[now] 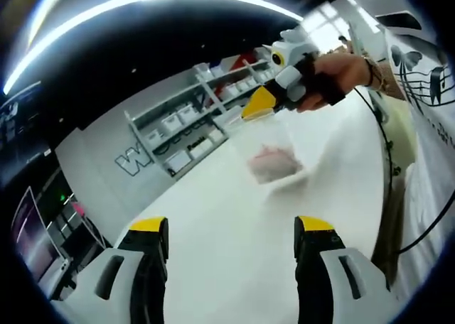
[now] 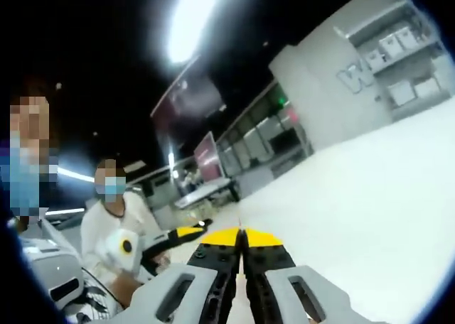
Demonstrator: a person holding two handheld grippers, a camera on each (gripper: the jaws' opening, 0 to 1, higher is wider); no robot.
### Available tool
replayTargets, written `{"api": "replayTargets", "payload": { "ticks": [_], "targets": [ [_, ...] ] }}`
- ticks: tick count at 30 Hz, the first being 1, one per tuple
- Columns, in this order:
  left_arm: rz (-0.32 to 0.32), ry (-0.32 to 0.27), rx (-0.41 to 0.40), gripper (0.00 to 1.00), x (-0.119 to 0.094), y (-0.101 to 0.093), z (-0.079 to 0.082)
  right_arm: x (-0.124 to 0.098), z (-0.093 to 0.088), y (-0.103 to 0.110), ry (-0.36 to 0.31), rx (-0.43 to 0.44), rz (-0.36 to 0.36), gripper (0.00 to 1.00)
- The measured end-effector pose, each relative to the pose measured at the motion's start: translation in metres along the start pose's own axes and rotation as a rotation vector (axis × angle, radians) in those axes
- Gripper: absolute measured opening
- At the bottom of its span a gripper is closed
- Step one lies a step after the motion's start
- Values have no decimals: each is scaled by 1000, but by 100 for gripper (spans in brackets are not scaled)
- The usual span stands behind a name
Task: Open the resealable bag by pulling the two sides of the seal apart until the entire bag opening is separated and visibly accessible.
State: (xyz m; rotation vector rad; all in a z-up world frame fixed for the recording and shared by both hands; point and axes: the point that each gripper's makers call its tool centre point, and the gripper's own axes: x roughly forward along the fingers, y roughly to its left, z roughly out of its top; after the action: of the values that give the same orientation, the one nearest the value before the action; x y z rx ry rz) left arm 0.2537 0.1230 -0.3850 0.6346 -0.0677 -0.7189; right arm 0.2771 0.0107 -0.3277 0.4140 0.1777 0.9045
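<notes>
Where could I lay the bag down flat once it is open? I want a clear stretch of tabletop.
The white table lies bare between the left tongs and the hanging resealable bag. It is crowded at the upper right, around the right tongs and the person's hand. Beyond, shelves border the table.

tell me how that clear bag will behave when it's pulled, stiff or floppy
Probably floppy: the bag hangs limp below the right tool, which grips only its top edge. Likely light, since one pinch holds it up. The pinkish contents sag low, so it may swing.
</notes>
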Motion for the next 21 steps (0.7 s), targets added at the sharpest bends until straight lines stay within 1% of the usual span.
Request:
{"api": "replayTargets", "payload": {
  "ticks": [14, 21],
  "targets": [
    [3, -7, 1, 72, -1, 3, 4, 14, 13, -16, 17, -46, -26, 0],
    [4, -12, -6, 72, -2, 4, 4, 21, 14, -24, 40, -76, -42, 0]
  ]
}}
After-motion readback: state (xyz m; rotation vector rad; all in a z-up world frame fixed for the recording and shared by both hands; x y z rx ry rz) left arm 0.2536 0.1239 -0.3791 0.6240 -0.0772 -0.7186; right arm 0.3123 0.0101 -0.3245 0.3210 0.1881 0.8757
